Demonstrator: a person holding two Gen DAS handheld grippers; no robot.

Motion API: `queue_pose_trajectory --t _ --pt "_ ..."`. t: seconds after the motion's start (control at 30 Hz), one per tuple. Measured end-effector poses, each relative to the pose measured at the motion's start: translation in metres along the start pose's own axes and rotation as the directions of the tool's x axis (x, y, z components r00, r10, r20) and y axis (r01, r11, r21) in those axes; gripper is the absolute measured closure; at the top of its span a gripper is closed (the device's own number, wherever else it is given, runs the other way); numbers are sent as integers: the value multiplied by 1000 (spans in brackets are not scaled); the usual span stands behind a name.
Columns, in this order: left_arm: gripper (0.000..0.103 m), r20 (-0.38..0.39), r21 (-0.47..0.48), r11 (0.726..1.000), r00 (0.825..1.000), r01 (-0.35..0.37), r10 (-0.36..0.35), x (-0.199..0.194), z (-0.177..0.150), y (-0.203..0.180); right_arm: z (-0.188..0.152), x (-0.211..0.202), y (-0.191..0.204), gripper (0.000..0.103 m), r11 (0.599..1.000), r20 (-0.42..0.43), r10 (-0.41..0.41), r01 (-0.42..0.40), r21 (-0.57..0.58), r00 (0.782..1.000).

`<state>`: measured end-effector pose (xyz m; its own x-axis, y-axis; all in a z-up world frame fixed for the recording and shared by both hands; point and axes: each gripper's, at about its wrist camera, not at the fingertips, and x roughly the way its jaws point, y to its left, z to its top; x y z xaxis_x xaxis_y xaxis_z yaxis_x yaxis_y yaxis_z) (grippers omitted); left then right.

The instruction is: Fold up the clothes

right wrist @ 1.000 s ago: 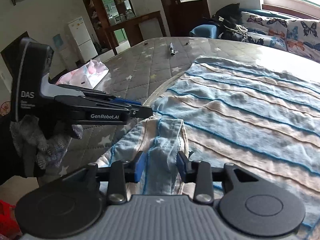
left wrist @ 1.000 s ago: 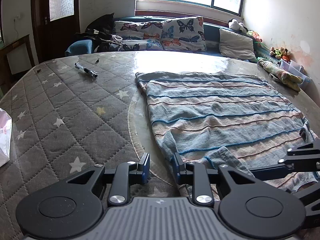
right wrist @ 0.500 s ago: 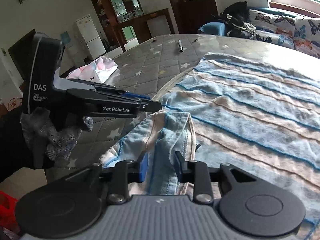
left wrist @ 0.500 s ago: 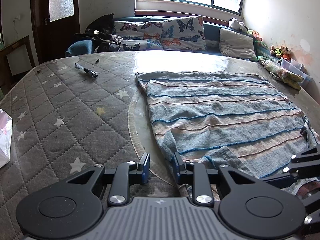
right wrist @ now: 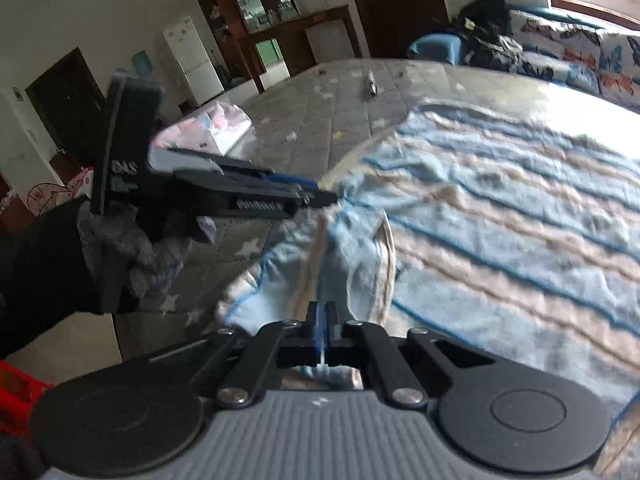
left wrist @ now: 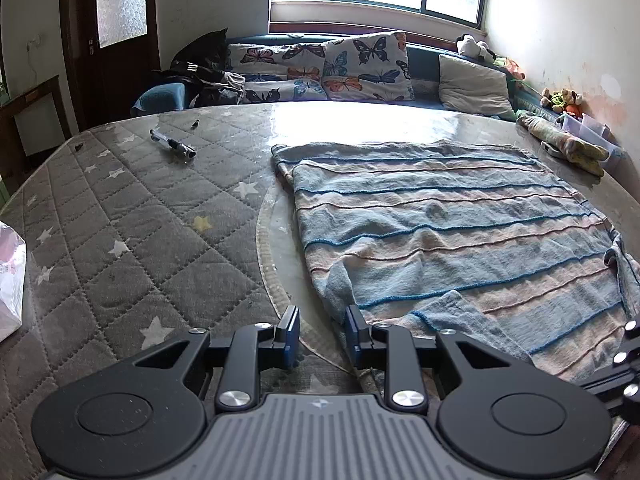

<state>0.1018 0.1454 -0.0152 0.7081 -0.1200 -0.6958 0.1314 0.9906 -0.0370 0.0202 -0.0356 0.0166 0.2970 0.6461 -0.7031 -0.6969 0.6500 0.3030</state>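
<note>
Both gripper views crop the striped cloth (left wrist: 440,220).

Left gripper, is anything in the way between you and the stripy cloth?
Nothing visible is. The left gripper is open at the near edge of the striped cloth, with only bare table between. The right gripper is already shut on the cloth's near corner.
</note>
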Motion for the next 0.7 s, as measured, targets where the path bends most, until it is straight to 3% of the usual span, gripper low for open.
queue_pose_trajectory --t 0.2,0.37,0.53,0.57,0.67,0.7 --pt "76 20 16 1000 1000 9 -9 -13 0 -5 -4 2 -5 91 999 34 -36 35 16 999" --pt "76 47 50 997 997 57 -59 -31 -1 -17 -2 1 -7 82 999 58 -49 48 17 997" --pt "76 37 68 993 995 94 -97 -31 -3 -28 -3 11 -8 80 999 45 -39 38 25 998" --pt "76 35 68 993 994 99 -102 -31 -3 -29 -4 12 -7 80 999 42 -35 34 25 999" --pt "76 26 75 990 992 121 -123 -29 -5 -33 -5 8 -5 99 999 32 -21 20 28 999" --pt "76 23 77 989 991 128 -130 -28 -6 -34 -5 8 -5 100 999 34 -23 22 28 999"
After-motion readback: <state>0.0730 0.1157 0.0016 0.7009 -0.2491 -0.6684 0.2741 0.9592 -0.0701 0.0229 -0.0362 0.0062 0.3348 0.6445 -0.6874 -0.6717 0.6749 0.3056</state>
